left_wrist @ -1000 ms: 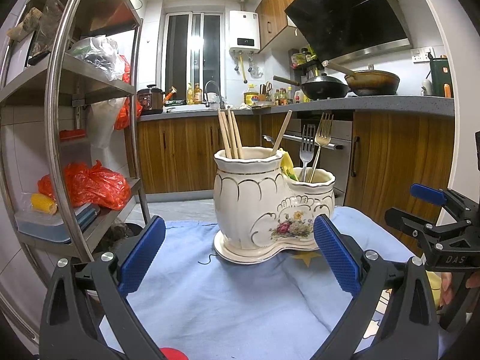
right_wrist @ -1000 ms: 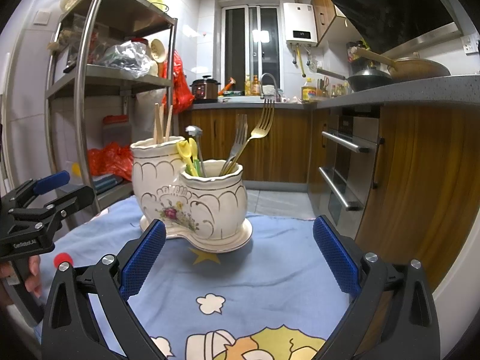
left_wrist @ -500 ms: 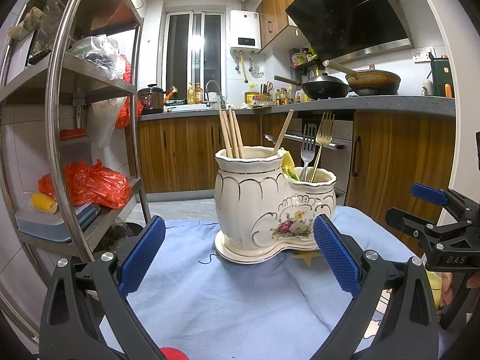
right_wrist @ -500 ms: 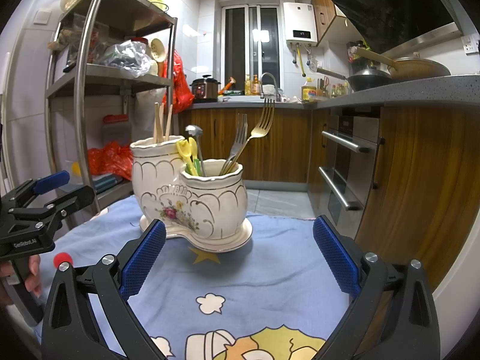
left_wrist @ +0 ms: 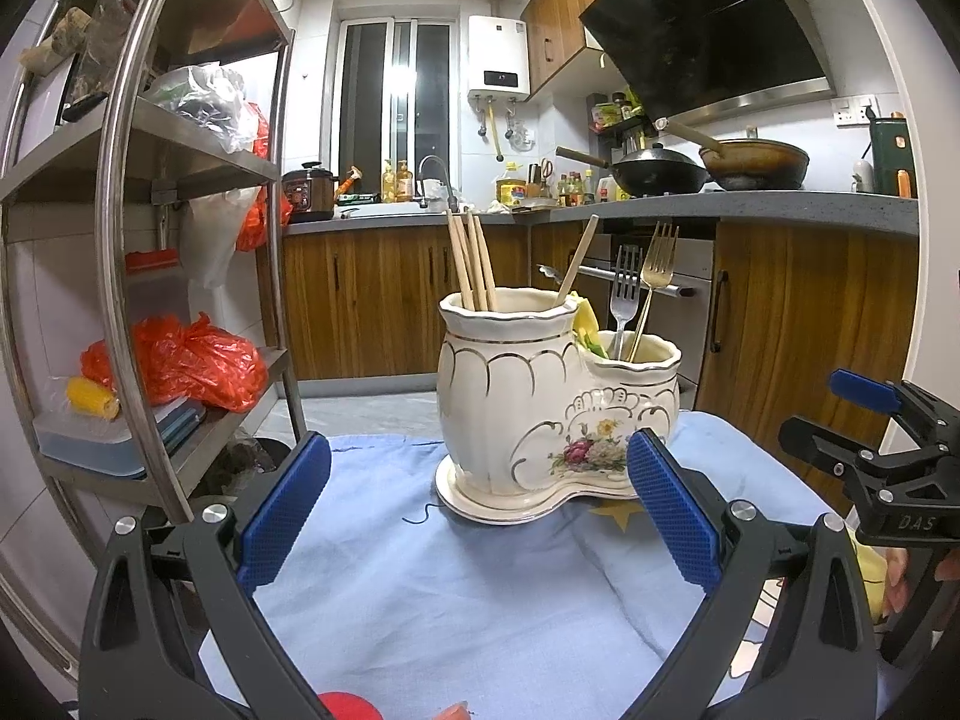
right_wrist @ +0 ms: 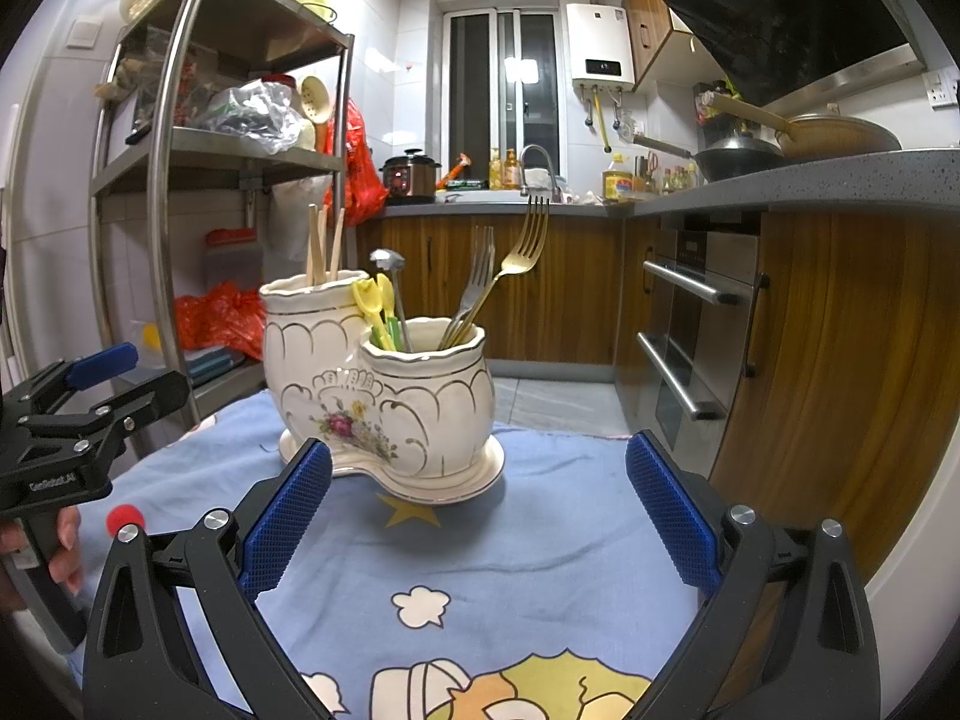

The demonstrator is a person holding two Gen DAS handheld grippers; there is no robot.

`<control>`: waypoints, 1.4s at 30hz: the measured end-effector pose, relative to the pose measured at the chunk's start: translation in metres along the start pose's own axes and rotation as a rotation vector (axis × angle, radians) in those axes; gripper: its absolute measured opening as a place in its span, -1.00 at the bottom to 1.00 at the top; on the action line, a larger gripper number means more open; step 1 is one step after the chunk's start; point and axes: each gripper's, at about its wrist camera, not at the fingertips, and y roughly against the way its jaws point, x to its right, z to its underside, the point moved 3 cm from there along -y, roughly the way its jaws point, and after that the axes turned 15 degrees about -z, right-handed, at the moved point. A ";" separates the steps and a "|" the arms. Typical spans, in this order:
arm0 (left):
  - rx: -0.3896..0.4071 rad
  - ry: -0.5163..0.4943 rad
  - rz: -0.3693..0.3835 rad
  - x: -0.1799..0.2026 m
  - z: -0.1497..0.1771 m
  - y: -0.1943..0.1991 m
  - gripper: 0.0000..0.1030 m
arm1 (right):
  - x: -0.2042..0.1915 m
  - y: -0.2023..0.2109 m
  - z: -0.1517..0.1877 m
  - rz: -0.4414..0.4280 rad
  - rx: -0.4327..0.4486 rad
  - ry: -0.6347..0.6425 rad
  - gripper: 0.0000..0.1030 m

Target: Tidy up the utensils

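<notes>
A white ceramic two-part utensil holder (left_wrist: 540, 420) with a flower print stands on the blue cloth (left_wrist: 450, 600); it also shows in the right wrist view (right_wrist: 384, 402). Its taller pot holds wooden chopsticks (left_wrist: 471, 264). Its lower pot holds a silver fork (left_wrist: 624, 288), a gold fork (left_wrist: 654, 264), a small metal spoon (right_wrist: 390, 276) and yellow-green plastic pieces (right_wrist: 378, 312). My left gripper (left_wrist: 477, 516) is open and empty, just in front of the holder. My right gripper (right_wrist: 477, 516) is open and empty, also in front of it.
A steel shelf rack (left_wrist: 120, 276) with red bags stands left of the table. Wooden cabinets and an oven (right_wrist: 690, 330) stand right. A small red ball (right_wrist: 125, 519) lies on the cloth. The table edge runs along the right.
</notes>
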 end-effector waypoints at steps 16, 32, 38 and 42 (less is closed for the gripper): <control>0.030 -0.037 -0.009 0.007 0.000 0.003 0.89 | 0.002 0.001 0.002 0.002 -0.003 -0.004 0.90; -0.099 -0.067 -0.050 0.005 0.003 -0.018 0.89 | 0.005 -0.004 0.000 0.051 -0.055 -0.028 0.90; -0.451 -0.065 0.002 -0.003 0.021 -0.071 0.89 | 0.034 -0.027 0.003 0.105 -0.208 -0.234 0.90; -0.542 -0.154 -0.061 0.005 0.034 -0.096 0.89 | 0.046 -0.027 0.004 0.057 -0.164 -0.290 0.90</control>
